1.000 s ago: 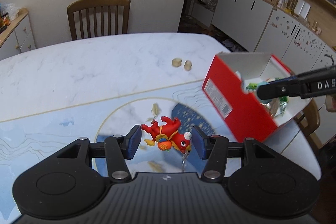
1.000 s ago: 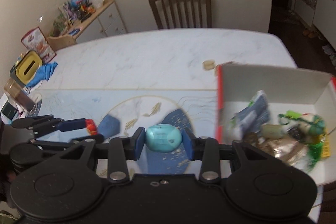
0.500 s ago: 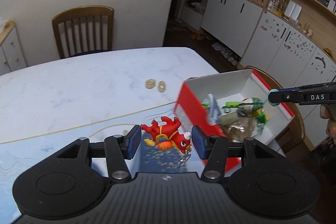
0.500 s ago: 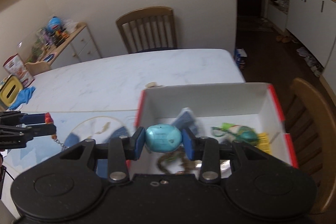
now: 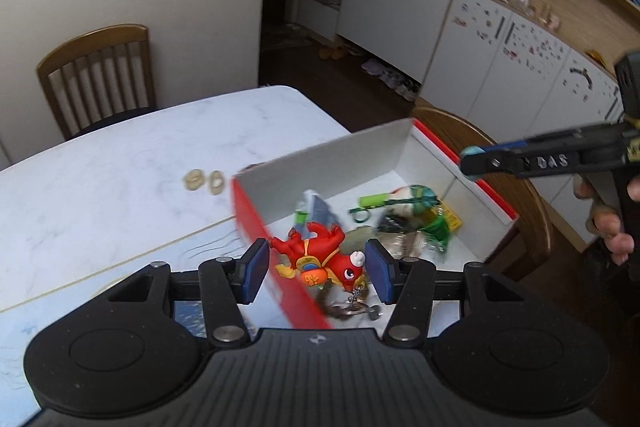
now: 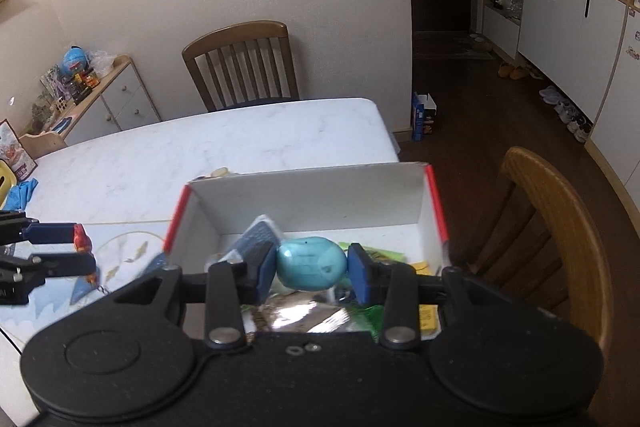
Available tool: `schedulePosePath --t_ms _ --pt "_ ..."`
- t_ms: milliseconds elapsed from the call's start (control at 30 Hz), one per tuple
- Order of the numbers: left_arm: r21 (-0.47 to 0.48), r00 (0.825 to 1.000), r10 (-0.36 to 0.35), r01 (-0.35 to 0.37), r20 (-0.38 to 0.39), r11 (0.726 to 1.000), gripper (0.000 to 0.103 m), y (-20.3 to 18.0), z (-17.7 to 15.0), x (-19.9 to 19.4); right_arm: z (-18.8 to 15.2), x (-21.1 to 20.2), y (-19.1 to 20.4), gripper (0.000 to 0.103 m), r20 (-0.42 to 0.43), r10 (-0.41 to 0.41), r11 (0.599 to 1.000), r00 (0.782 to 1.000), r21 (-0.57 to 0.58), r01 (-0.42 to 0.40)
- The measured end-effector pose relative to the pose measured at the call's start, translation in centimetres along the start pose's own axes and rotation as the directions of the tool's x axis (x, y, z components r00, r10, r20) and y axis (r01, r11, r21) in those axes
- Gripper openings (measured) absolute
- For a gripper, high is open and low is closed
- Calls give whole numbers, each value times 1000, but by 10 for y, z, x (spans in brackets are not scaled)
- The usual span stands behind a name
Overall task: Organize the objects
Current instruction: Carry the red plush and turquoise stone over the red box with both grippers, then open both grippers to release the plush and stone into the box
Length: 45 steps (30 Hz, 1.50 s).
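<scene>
My left gripper (image 5: 318, 265) was clamped on a red dragon keychain figure (image 5: 320, 257), its chain and ring dangling below the pads; the figure hung above the near red wall of the open red-and-white box (image 5: 360, 155). My right gripper (image 6: 310, 267) was clamped on a turquoise egg-shaped case (image 6: 311, 263), held over the interior of the box, above a silvery foil packet (image 6: 300, 317) and green wrappers. Inside the box lay a jumble: a grey-blue pouch (image 5: 320, 207), a green carabiner cord (image 5: 370, 203), a yellow card (image 5: 450, 221). The box sat at the table (image 5: 120, 167) edge beside a wooden chair (image 6: 548, 223). Two small beige rings (image 5: 204, 181) lay on the marble top just beyond the box.
</scene>
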<state>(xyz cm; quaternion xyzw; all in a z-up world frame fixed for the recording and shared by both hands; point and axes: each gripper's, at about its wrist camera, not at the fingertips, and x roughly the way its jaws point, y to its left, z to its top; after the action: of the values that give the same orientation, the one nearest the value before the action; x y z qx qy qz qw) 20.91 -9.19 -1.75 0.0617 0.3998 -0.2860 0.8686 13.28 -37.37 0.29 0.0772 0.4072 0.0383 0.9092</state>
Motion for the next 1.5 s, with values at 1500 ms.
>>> schedulePosePath --t_ms 1500 --pt "92 950 167 -148 -263 985 53 -49 -6 158 4 147 7 38 -277 -6 976 961 -213 -55"
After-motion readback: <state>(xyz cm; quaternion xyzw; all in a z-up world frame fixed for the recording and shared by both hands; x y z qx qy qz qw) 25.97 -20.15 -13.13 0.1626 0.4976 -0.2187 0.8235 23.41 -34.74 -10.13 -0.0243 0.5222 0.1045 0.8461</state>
